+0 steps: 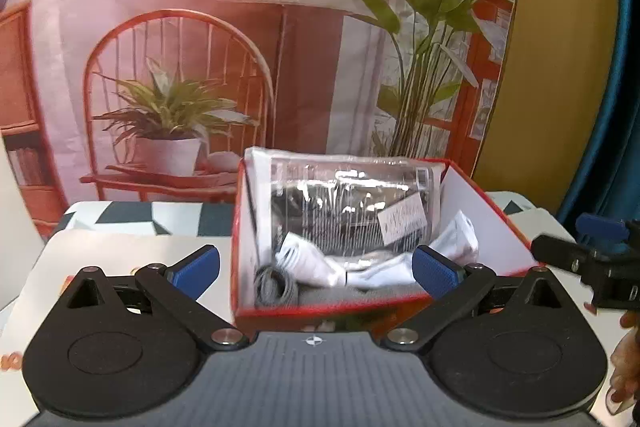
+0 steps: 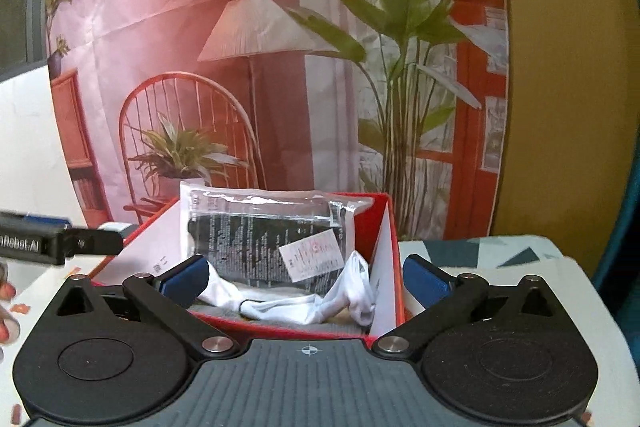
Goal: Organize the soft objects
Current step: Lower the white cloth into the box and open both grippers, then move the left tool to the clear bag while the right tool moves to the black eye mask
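A red cardboard box (image 1: 320,311) with white inner walls stands on the table straight ahead in both wrist views. Inside it a clear plastic package (image 1: 352,203) with a dark item leans against the back wall. White soft cloth (image 1: 384,267) lies crumpled on the box floor, and a grey rolled piece (image 1: 276,287) sits at its front left. My left gripper (image 1: 316,267) is open in front of the box with nothing between its blue pads. My right gripper (image 2: 306,279) is open before the same box (image 2: 280,323), package (image 2: 264,227) and white cloth (image 2: 304,303), also holding nothing.
A printed backdrop (image 1: 180,47) of a chair, lamp and plants hangs behind the table. A patterned cloth (image 1: 132,215) and a white sheet (image 1: 100,251) cover the tabletop. A hand (image 1: 624,367) shows at the right edge. A blue curtain (image 1: 608,147) hangs far right.
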A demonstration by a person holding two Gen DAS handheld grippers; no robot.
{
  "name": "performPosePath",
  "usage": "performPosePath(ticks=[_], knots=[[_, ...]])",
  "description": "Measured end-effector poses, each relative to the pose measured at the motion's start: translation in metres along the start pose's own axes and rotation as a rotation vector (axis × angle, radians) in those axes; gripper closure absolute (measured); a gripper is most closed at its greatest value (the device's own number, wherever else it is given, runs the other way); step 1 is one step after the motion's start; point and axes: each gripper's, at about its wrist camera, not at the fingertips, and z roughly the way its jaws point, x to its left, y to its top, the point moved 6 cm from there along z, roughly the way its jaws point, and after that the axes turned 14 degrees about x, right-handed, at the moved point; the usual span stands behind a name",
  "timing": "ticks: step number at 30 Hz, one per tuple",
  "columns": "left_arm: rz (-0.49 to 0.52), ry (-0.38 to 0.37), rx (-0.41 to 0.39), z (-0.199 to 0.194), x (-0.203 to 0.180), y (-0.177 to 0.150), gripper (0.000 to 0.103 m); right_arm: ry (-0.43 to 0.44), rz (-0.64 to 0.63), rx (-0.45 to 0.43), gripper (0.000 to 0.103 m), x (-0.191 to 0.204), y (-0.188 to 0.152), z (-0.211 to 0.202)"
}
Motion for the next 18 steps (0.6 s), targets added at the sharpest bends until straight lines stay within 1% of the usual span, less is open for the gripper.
performPosePath(ticks=[9, 13, 18], knots=[[0.010, 0.063, -0.002, -0.040, 0.006, -0.052, 0.000, -0.012, 0.031, -0.008, 0.000, 0.006, -0.037, -0.037], [-0.028, 0.062, 0.018, -0.050, 0.014, -0.080, 0.000, 0.017, 0.077, 0.006, 0.000, 0.006, -0.063, -0.048], [-0.047, 0.068, 0.049, -0.054, 0.014, -0.116, 0.000, -0.004, 0.055, 0.051, 0.000, 0.012, -0.100, -0.051]])
